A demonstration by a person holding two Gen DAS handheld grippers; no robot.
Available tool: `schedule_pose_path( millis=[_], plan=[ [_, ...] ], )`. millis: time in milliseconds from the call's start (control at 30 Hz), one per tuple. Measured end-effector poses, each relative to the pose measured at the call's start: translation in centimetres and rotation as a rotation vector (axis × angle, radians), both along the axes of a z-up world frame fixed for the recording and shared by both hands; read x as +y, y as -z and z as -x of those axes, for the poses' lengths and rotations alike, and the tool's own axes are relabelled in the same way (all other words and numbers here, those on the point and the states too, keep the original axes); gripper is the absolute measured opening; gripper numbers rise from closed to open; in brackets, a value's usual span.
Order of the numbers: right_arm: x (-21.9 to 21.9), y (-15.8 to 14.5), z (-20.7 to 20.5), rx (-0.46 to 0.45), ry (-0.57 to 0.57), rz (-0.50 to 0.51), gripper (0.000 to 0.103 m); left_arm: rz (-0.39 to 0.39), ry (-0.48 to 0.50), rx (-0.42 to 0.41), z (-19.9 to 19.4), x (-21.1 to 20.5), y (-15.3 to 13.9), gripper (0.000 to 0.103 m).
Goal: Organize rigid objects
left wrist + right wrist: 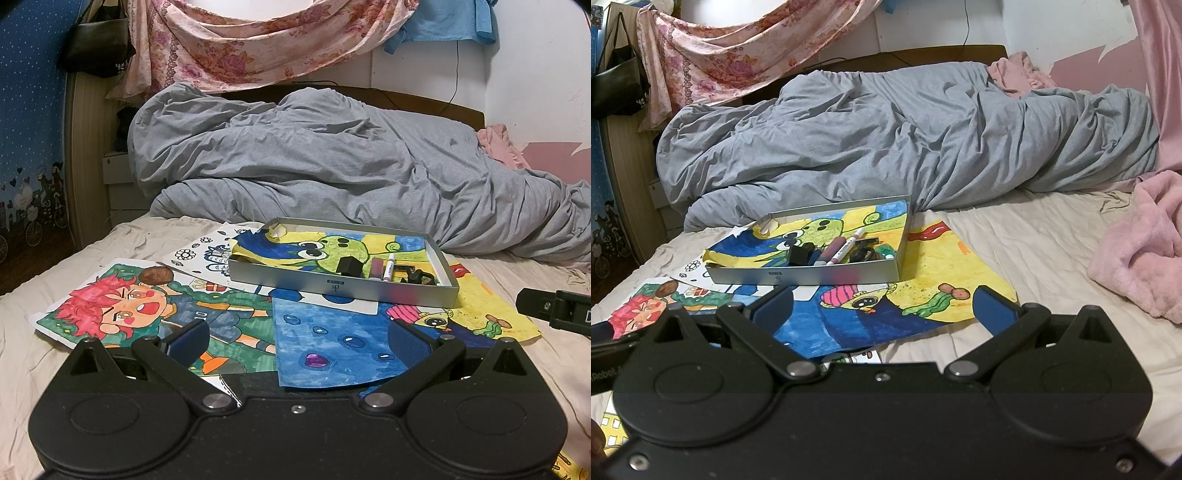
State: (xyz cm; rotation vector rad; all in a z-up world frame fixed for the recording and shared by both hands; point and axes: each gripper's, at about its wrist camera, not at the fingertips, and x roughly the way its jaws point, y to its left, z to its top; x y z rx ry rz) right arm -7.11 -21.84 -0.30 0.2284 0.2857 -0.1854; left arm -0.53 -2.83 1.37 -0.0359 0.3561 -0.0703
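A shallow silver box (369,291) (812,275) lies on drawings on the bed. Inside it are a white marker (388,266) (846,245), a pinkish lip-gloss tube (376,267) (829,251), a black block (350,266) (798,255) and a black cord-like item (419,277) (862,254). A brown round object (157,276) (666,287) rests on the red-haired drawing. My left gripper (297,338) is open and empty, low over the drawings in front of the box. My right gripper (882,304) is open and empty, also in front of the box.
Several coloured drawings (147,314) (945,266) are spread on the beige sheet. A grey duvet (314,166) (905,140) is heaped behind the box. A pink blanket (1141,251) lies at the right. The right gripper's side (554,308) shows at the left view's right edge.
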Motion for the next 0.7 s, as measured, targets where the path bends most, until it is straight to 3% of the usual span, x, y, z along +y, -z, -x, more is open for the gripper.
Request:
schedule_pose_path(
  millis=[700],
  plan=[
    [-0.16, 0.14, -0.05, -0.002, 0.001, 0.001, 0.102, -0.002, 0.000, 0.001, 0.01, 0.01, -0.09, 0.102]
  ],
)
